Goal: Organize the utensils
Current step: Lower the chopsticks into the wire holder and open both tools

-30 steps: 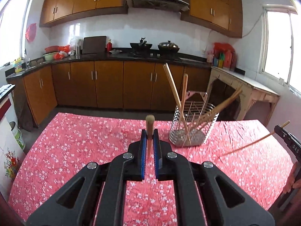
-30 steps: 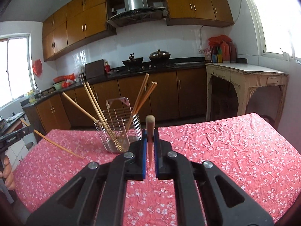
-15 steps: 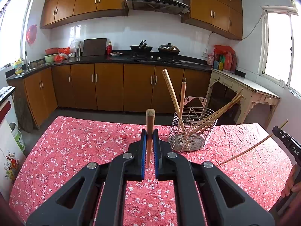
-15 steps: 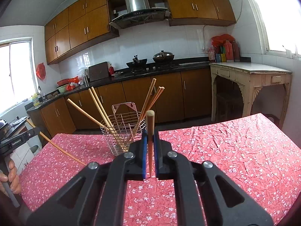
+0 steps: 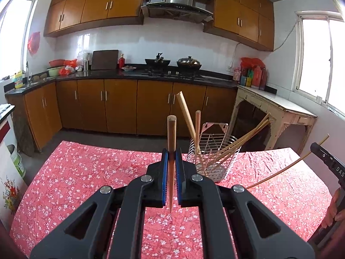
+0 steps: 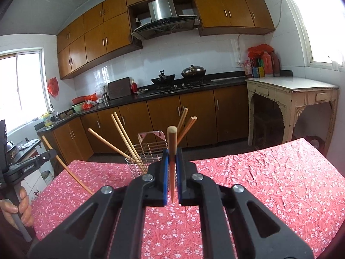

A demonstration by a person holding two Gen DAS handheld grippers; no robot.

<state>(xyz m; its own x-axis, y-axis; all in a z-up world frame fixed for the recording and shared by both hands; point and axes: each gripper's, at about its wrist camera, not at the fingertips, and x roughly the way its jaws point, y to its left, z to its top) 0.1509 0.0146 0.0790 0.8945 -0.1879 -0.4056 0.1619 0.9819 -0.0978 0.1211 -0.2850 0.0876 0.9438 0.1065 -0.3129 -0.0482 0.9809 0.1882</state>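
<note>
Transfer step: left gripper and right gripper each pinch a chopstick upright; next, judged: tip each into wire holder, centre-right, on desk

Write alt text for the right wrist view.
The right gripper is shut on an upright wooden chopstick above a red floral tablecloth. Behind it a wire utensil basket holds more chopsticks; at far left, the left gripper holds another chopstick, with a kitchen behind.
</note>
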